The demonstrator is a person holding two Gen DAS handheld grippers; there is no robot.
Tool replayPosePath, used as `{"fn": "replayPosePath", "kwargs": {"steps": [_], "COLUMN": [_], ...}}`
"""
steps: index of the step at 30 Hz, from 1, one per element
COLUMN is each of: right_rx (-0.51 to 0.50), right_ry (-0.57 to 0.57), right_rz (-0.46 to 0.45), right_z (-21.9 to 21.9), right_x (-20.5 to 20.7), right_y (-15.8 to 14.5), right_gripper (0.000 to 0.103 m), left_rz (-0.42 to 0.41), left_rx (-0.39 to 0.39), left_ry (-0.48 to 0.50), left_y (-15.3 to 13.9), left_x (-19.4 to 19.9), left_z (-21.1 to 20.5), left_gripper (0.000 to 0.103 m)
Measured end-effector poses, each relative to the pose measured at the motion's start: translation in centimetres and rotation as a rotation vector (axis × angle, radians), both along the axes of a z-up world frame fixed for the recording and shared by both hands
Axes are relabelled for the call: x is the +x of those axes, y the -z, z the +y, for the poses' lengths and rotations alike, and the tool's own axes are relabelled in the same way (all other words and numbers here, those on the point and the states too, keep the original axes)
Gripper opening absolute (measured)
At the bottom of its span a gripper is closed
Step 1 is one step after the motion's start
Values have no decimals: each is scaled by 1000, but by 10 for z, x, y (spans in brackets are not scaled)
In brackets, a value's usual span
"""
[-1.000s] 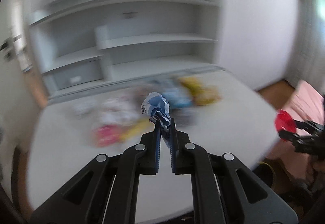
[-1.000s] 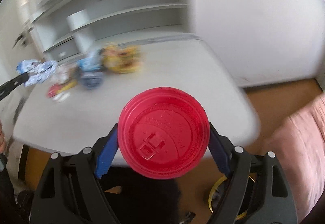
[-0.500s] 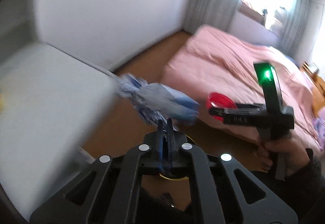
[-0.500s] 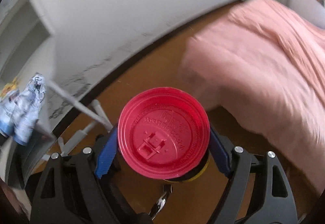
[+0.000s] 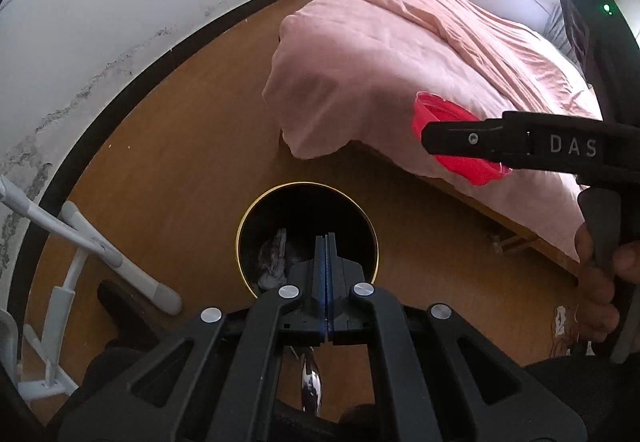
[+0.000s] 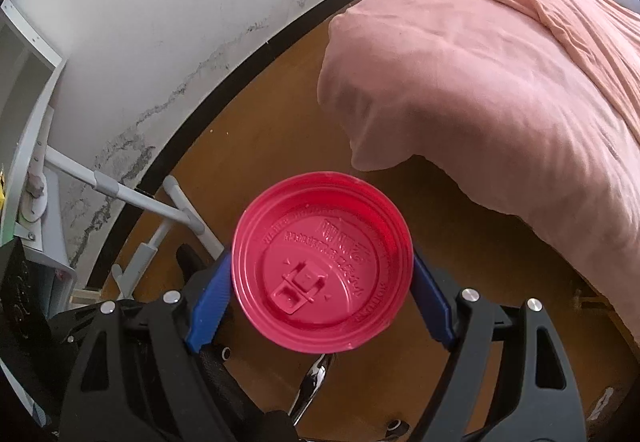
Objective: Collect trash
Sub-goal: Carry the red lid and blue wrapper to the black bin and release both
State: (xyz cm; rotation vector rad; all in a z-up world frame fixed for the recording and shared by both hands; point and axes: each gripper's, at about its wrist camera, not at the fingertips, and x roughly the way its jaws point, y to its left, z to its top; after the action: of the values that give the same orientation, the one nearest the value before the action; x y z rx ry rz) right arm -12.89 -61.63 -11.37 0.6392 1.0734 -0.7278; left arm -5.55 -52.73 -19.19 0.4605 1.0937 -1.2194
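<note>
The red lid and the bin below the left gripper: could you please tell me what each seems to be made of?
The red lid looks like thin moulded plastic with a slight gloss: it shows embossed lettering, a raised sip tab and concentric ridges. The bin is probably metal, black with a shiny gold rim, though coated plastic cannot be ruled out. Its inside is too dark to judge.

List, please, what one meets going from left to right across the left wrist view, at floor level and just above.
White folding table legs → black trash bin with gold rim, crumpled trash inside → red cup lid in the right gripper → the right hand.
</note>
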Motion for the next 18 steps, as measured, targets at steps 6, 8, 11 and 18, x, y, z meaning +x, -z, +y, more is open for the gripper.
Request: {"fn": "replayPosePath", "kwargs": {"steps": [6,8,11,18], "right_rx": [18,19,18,14], "right_ry": [-2,-9,-19,-5], "right_rz": [8,14,21,-2], "right_z": [0,2,0,0], "right_x": [5,8,12,6], "right_y": [5,5,7,4], "right_gripper": [79,81,85,92], "left_rz": [5,10,9,19], "left_rx": [-4,-8,-7,5], "left_ry": [9,6,-1,-9], "left_y": [0,-2,-4,-8], "left_x": [-3,-2,0,1], "left_z": [7,9,11,13], "left_gripper": [0,0,0,0]}}
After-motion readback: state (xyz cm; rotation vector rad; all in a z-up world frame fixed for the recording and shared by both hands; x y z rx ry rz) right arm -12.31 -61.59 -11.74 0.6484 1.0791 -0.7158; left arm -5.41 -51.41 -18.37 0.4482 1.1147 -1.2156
